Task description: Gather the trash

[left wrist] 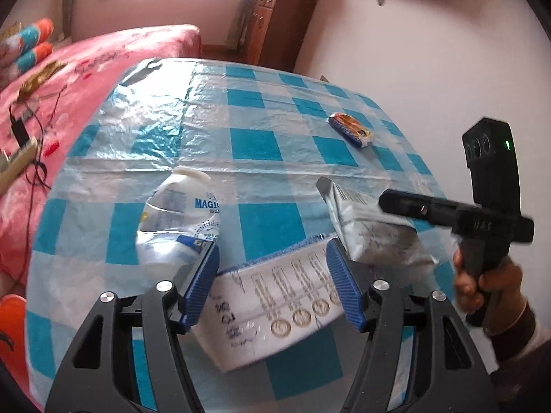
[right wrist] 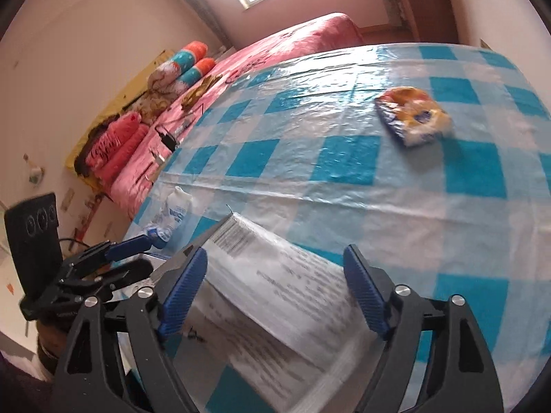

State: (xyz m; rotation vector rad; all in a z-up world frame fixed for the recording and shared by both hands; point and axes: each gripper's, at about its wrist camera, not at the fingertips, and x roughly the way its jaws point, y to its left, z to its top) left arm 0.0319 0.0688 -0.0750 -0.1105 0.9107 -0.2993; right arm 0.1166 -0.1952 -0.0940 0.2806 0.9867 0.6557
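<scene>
My left gripper (left wrist: 272, 285) stands open over the near edge of the table, and a white printed packet (left wrist: 275, 313) lies between its blue pads without being visibly squeezed. A crushed clear plastic bottle (left wrist: 179, 220) lies just left of it. My right gripper (right wrist: 275, 289) is open too, with a silver printed pouch (right wrist: 272, 285) between its pads; the left wrist view shows that pouch (left wrist: 372, 237) resting tilted on the cloth. A blue and orange snack wrapper (left wrist: 351, 129) lies farther back on the right, also in the right wrist view (right wrist: 413, 120).
The table (left wrist: 268, 130) has a blue and white checked plastic cover. A pink bed (left wrist: 86, 69) with pillows and cables runs along its left side. A wooden cabinet (left wrist: 275, 17) stands against the far wall. A person's hand (left wrist: 482, 282) holds the right gripper.
</scene>
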